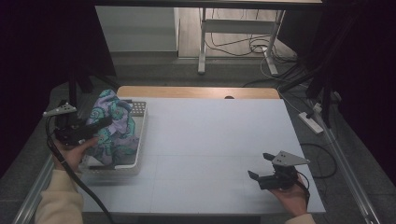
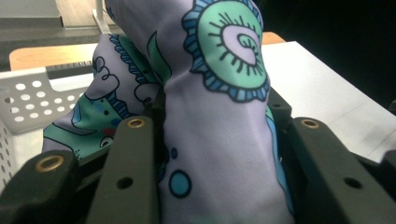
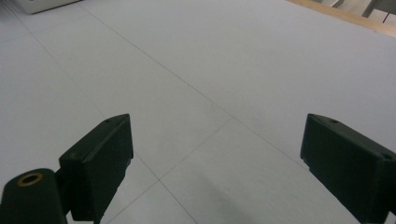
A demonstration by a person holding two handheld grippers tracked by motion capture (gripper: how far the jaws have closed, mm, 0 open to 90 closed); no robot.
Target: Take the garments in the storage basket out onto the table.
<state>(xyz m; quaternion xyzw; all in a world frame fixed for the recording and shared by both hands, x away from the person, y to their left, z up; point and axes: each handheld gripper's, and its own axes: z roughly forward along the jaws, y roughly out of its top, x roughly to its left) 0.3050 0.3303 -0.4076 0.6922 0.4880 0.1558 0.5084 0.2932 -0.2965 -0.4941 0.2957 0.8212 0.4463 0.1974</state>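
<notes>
A lilac cloth (image 1: 113, 125) printed with green and blue swirls bulges out of a white perforated basket (image 1: 135, 163) at the table's left. My left gripper (image 1: 103, 122) reaches into the cloth from the left and is shut on a fold of it. In the left gripper view the cloth (image 2: 219, 107) fills the gap between the two black jaws, and the basket's wall (image 2: 25, 100) stands behind at the left. My right gripper (image 1: 260, 166) rests low over the table's front right, held in a hand, jaws wide apart with bare tabletop (image 3: 210, 93) between them.
The pale grey table (image 1: 210, 140) has a wooden strip along its far edge (image 1: 196, 92). Beyond it are a desk frame and cables on the floor (image 1: 252, 46). A power strip (image 1: 310, 122) lies off the right edge.
</notes>
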